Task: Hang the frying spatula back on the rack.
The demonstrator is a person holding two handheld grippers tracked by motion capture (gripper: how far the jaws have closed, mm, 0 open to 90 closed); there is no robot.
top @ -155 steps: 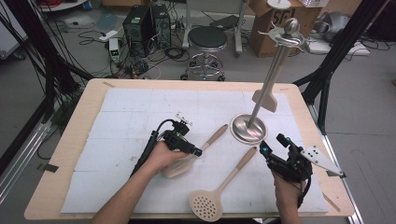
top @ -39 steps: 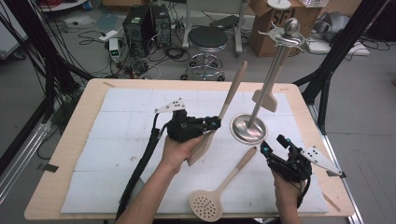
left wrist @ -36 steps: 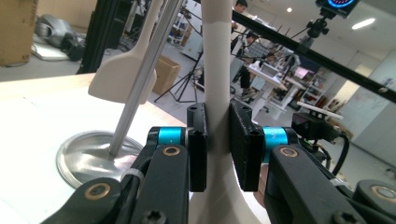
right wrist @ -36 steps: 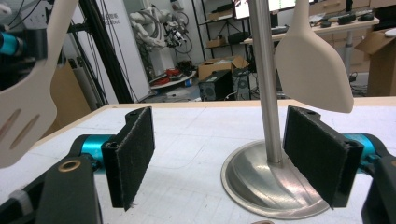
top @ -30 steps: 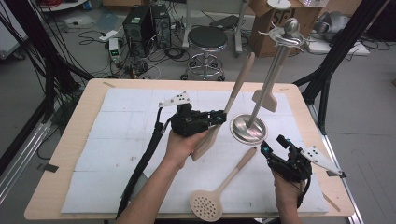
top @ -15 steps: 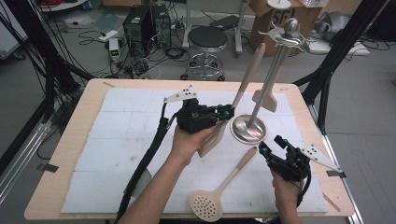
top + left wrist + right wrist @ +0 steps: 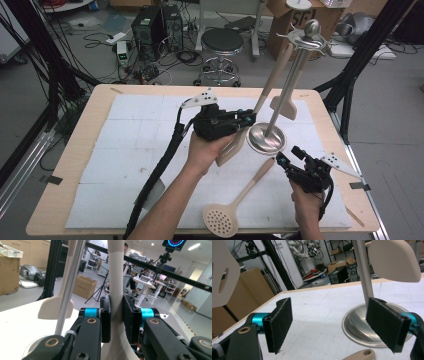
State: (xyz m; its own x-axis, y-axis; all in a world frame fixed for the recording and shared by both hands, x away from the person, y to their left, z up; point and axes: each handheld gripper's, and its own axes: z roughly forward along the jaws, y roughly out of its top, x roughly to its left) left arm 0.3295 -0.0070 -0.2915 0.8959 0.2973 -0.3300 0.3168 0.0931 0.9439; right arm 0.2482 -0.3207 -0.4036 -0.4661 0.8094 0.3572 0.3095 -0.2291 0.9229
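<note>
My left gripper (image 7: 248, 119) is shut on the neck of a pale wooden spatula (image 7: 272, 75). The spatula is lifted and tilted, with its handle tip close to the hooks at the top of the metal stand (image 7: 300, 60). In the left gripper view both pads clamp the spatula (image 7: 115, 277) beside the stand's pole (image 7: 71, 282). A second spatula (image 7: 284, 106) hangs on the stand. A wooden skimmer (image 7: 235, 205) lies flat on the mat. My right gripper (image 7: 286, 161) stands open and holds nothing near the stand's round base (image 7: 355, 326), just above the skimmer's handle end (image 7: 361, 355).
A white mat (image 7: 130, 145) covers the wooden table (image 7: 75, 150). The left gripper's cable (image 7: 160, 170) trails back along the forearm. A stool (image 7: 222, 42), boxes and black frame legs (image 7: 350, 80) stand beyond the far edge.
The left gripper lifted the spatula off the mat and carried it up and right toward the stand, tipping it steeper. The right gripper has barely moved.
</note>
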